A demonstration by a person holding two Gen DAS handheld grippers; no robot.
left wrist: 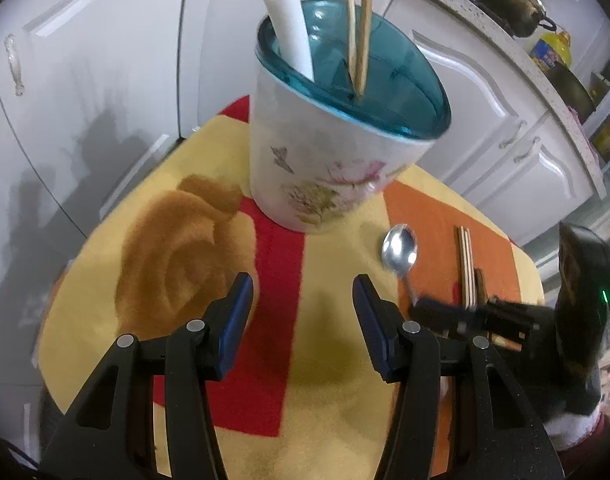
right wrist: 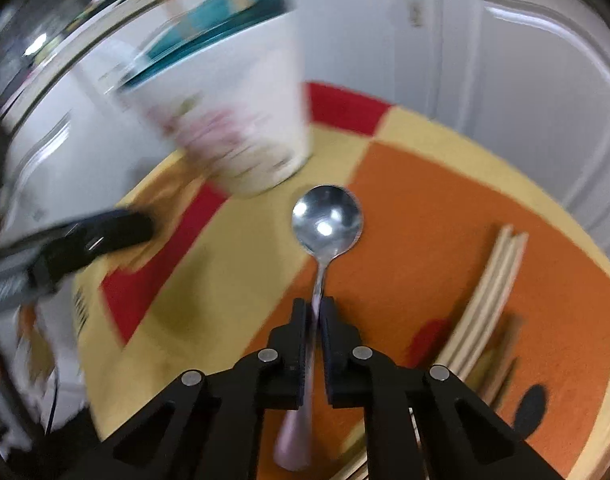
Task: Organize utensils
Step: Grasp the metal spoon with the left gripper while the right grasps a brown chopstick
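Note:
A white flowered holder [left wrist: 325, 160] with a teal liner stands at the back of the table; a white utensil handle [left wrist: 289, 28] and wooden chopsticks [left wrist: 359, 32] lean in it. A metal spoon [right wrist: 327, 220] lies on the cloth, and my right gripper [right wrist: 316, 308] is shut on its handle. The left wrist view shows the same spoon [left wrist: 399, 247] with the right gripper [left wrist: 429, 312] at its handle. More wooden chopsticks [right wrist: 489, 300] lie to the spoon's right. My left gripper [left wrist: 303, 292] hovers open over the cloth in front of the holder [right wrist: 241, 120], nothing between its fingers.
The round table carries a yellow, red and orange cloth [left wrist: 337, 360]. White cabinet doors [left wrist: 85, 80] stand behind it. A counter at upper right carries a dark pot [left wrist: 509, 0] and a yellow bottle [left wrist: 553, 50]. A dark utensil end [right wrist: 529, 408] lies near the chopsticks.

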